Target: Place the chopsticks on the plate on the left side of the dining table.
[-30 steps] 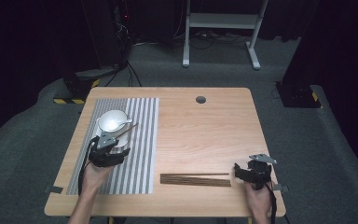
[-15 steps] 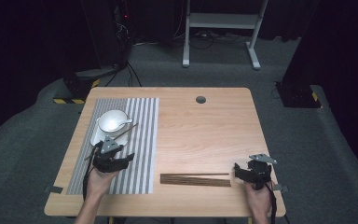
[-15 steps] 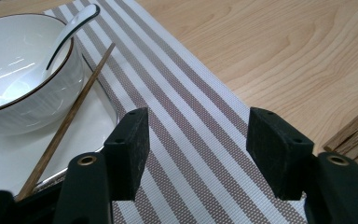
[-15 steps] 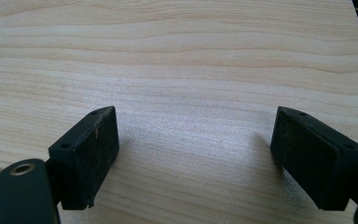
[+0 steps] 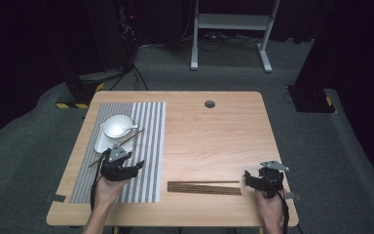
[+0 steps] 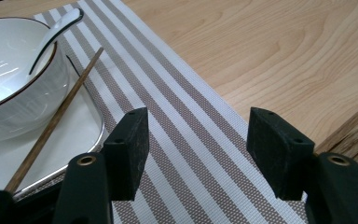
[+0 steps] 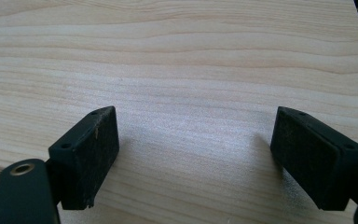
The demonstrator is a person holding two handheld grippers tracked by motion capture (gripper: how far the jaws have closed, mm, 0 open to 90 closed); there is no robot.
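The single chopstick point(image 5: 118, 146) lies slanted across the white square plate point(image 5: 101, 145), tip up toward one o'clock beside the bowl point(image 5: 115, 126), tail running off the plate's near corner toward seven o'clock onto the striped placemat point(image 5: 148, 146). I'd judge it light, stiff and a touch slick on glazed ceramic, so it could roll or skate if nudged; the safest hold looks like the overhanging tail end, where the jaws can close from both sides without knocking the bowl.

The left hand-held gripper point(image 5: 126, 167) hovers at the plate's five o'clock, jaws spread wide with nothing between them. A white spoon point(image 5: 126, 128) rests in the bowl, handle pointing to three o'clock. Over at four o'clock on the tabletop point(image 5: 214, 136), the bundle of remaining chopsticks point(image 5: 204, 187) lies flat, and the right hand-held gripper point(image 5: 259, 181) sits just past its right end, jaws likewise spread and empty.

The left gripper view brings the detail: the chopstick point(image 6: 56, 122) actually leans against the bowl's point(image 6: 14, 88) wall, and the bowl has a thin dark rim line. The right gripper view gives bare wood grain between its two open pads point(image 7: 91, 149). The high view alone sets out the whole layout, both hands and the bundle together.
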